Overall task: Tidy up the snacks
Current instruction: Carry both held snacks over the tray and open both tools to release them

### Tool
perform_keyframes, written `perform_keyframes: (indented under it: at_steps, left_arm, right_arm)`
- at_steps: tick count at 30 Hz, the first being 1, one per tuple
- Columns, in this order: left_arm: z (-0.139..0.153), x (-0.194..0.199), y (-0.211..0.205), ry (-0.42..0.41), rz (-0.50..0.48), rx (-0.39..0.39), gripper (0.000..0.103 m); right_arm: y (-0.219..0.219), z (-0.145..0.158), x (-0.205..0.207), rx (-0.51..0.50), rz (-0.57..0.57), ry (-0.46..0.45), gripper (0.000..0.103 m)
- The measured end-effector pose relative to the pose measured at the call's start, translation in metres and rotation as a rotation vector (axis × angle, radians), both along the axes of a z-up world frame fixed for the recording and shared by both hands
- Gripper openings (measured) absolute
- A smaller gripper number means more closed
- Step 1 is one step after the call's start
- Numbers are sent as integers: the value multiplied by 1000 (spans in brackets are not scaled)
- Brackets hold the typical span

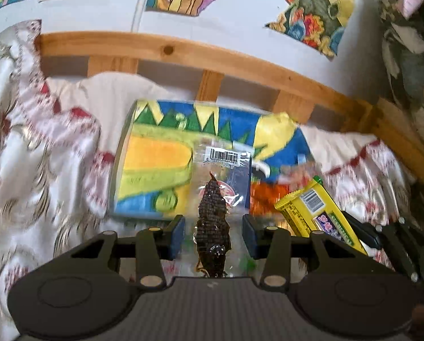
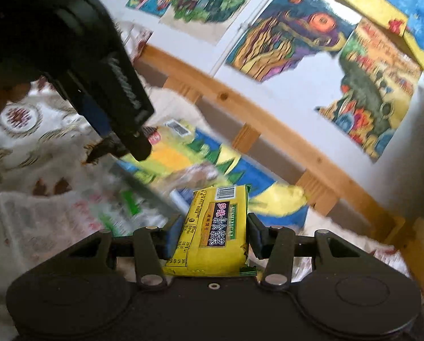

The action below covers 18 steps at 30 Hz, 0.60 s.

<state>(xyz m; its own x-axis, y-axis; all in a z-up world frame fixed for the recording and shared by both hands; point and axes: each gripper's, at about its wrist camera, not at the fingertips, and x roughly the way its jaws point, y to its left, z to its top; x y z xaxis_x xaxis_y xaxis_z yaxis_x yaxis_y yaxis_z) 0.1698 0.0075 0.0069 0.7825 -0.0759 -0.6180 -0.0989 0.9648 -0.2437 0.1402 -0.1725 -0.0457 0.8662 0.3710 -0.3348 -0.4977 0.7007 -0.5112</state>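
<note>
Two grippers are at work over a bed with a patterned sheet, each holding one snack. The left gripper pinches one clear packet with a dark dried strip inside, held edge-on between its blue pads above one colourful picture board. The right gripper clamps one yellow snack packet across its width, lifted above the same board. Behind runs one wooden rail; several drawings hang on the wall.
</note>
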Motion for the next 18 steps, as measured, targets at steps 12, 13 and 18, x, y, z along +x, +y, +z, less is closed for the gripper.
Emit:
perform_keyframes:
  at_steps: [12,13,18]
  left_arm:
    - [17,106,-21,-61,-47,49,48]
    - [16,114,-22,-58,-48,45,48]
    - [0,159,-28,-17,-30,11,48]
  right_arm:
    - [4,8,94,74,-33,-133,50]
    - [1,7,102,81,-43,-127,50]
    - [-14,-3,140,119,-94,-63,50]
